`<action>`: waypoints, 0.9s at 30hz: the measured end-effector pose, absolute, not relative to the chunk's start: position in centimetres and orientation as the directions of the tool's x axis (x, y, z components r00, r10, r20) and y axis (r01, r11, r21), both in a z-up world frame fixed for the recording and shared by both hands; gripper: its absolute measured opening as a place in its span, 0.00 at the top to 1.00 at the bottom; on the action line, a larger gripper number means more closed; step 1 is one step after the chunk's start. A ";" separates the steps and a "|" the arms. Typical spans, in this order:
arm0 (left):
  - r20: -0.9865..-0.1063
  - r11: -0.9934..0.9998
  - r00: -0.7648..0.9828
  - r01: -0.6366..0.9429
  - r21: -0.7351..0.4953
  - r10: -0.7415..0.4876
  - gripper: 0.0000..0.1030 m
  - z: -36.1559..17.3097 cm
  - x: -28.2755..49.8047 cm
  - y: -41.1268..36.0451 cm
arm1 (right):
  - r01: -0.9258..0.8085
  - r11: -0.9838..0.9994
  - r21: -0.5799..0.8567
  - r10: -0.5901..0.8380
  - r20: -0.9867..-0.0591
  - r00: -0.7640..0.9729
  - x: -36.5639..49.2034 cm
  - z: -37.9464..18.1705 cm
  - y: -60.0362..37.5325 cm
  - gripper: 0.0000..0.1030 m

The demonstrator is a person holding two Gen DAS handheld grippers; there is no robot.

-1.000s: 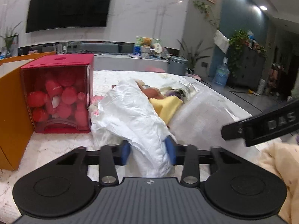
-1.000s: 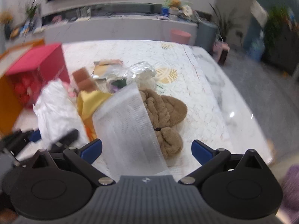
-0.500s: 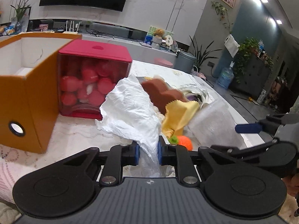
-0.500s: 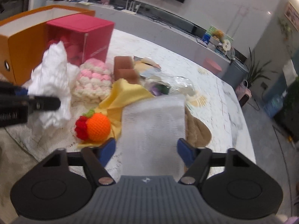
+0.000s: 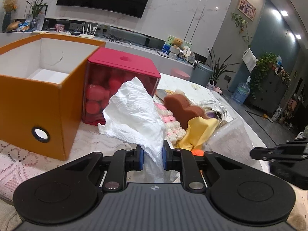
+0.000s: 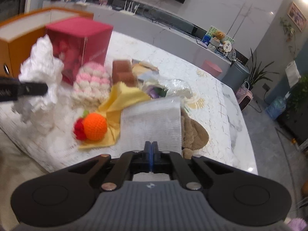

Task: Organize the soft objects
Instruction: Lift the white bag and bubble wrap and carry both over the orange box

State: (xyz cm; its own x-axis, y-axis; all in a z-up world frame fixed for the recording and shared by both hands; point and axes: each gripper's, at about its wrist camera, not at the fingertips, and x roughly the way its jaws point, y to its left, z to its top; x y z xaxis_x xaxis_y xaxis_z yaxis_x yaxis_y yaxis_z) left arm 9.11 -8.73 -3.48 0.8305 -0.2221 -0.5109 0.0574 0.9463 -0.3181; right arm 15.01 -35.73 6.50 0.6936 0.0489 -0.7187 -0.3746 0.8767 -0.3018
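Observation:
My left gripper (image 5: 153, 156) is shut on the lower corner of a crumpled white sheet (image 5: 134, 115), which stands up off the table in front of the red box. In the right wrist view that same sheet (image 6: 40, 73) hangs at the left. My right gripper (image 6: 151, 154) is shut on the near edge of a flat white mesh cloth (image 6: 152, 119). That cloth lies partly over a tan plush toy (image 6: 194, 132). Between the two lie a yellow cloth (image 6: 125, 100), an orange crochet fruit (image 6: 95, 126), a pink and white crochet piece (image 6: 92, 82) and a brown sponge (image 5: 184, 105).
An open orange box (image 5: 38, 96) stands at the left, with a red box (image 5: 119, 71) of pink balls beside it. A clear plastic bag (image 6: 173, 88) lies behind the pile. The table's right edge (image 6: 240, 134) drops to the floor.
The right jaws have closed from wide open onto the white mesh cloth. The left gripper, holding the white sheet, has moved left and a little up, bringing the orange box into view.

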 end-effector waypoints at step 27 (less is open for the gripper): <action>-0.488 0.949 0.840 0.095 -0.300 -0.239 0.81 -4.1 8.7 -8.7 | -0.363 0.823 -0.437 -0.066 -0.708 0.703 17.3 2.8 -35.4 1.00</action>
